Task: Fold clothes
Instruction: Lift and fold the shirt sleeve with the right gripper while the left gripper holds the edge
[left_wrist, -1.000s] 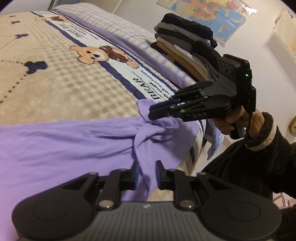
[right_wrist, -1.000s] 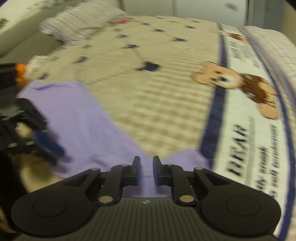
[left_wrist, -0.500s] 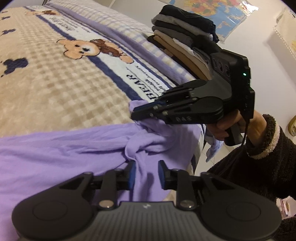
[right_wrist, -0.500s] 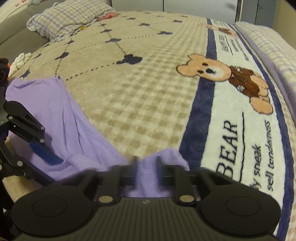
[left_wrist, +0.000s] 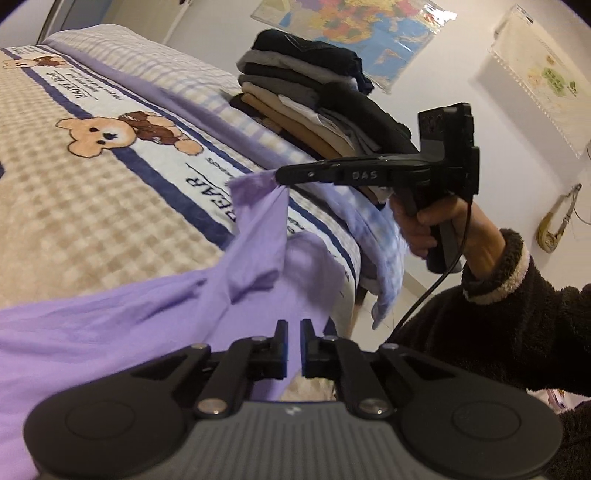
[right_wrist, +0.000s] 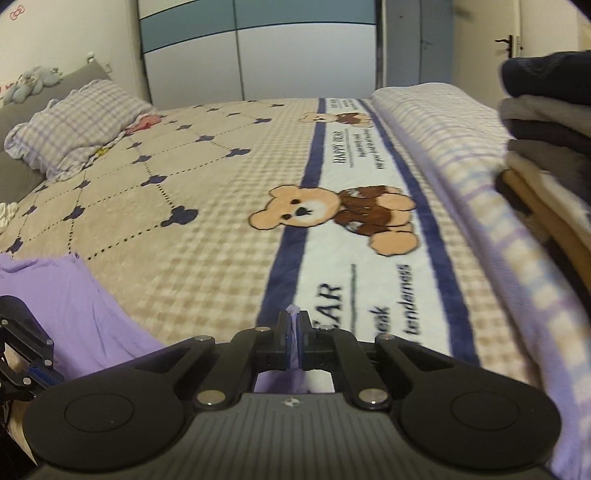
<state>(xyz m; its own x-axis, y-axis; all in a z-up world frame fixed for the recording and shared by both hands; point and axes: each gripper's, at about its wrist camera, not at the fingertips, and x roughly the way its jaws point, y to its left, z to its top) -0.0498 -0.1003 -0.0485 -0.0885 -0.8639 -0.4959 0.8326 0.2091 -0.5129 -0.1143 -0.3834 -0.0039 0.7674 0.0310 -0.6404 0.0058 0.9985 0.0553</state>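
A purple garment (left_wrist: 110, 325) lies spread on the near part of the bed, and it also shows at the lower left of the right wrist view (right_wrist: 85, 306). My right gripper (left_wrist: 280, 177), held by a hand (left_wrist: 443, 229), is shut on one corner and holds it lifted above the blanket, so the cloth hangs taut below it. That pinched fabric shows between its pads (right_wrist: 293, 321). My left gripper (left_wrist: 293, 326) sits low at the garment's near edge. Its jaws are closing, almost together, with purple fabric in the narrow gap.
A bear-patterned blanket (left_wrist: 92, 206) covers the bed. A tall stack of folded clothes (left_wrist: 306, 99) stands on the bed's right side (right_wrist: 546, 147). A pale blue cloth (left_wrist: 380, 251) hangs over the bed's corner. A checked pillow (right_wrist: 74, 125) lies far left.
The right gripper closed on the garment's corner and raised it off the blanket. The left jaws narrowed from open to nearly together over the fabric.
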